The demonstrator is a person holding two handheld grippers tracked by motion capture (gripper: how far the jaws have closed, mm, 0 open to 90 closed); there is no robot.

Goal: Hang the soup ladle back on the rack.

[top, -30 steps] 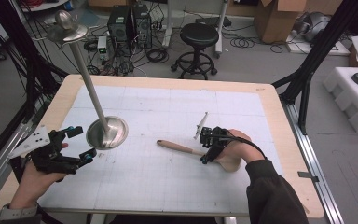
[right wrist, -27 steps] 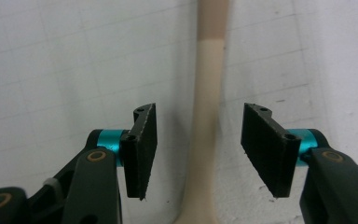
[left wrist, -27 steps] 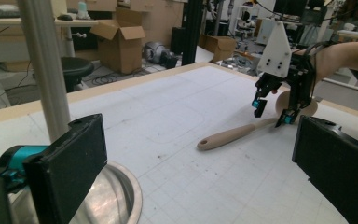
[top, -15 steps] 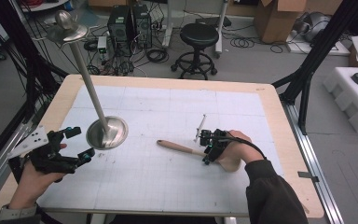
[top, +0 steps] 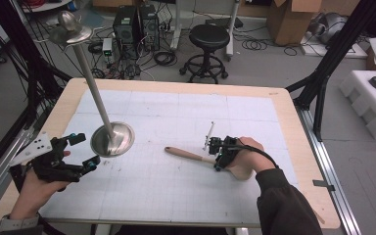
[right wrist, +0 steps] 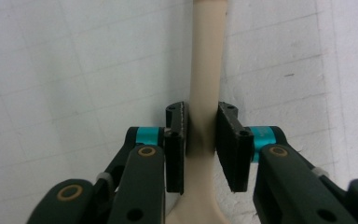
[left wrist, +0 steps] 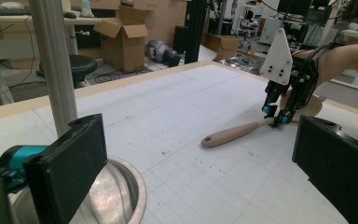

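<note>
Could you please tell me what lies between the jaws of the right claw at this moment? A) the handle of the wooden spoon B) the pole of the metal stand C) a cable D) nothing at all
A: in the right gripper view the right claw straddles the handle of the wooden spoon, its jaws having just been closing, and both pads now sit against the handle.

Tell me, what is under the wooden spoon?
Under the wooden spoon lies the white gridded mat on the table. The right claw straddles the handle, so the mat directly beneath that part is hidden.
</note>
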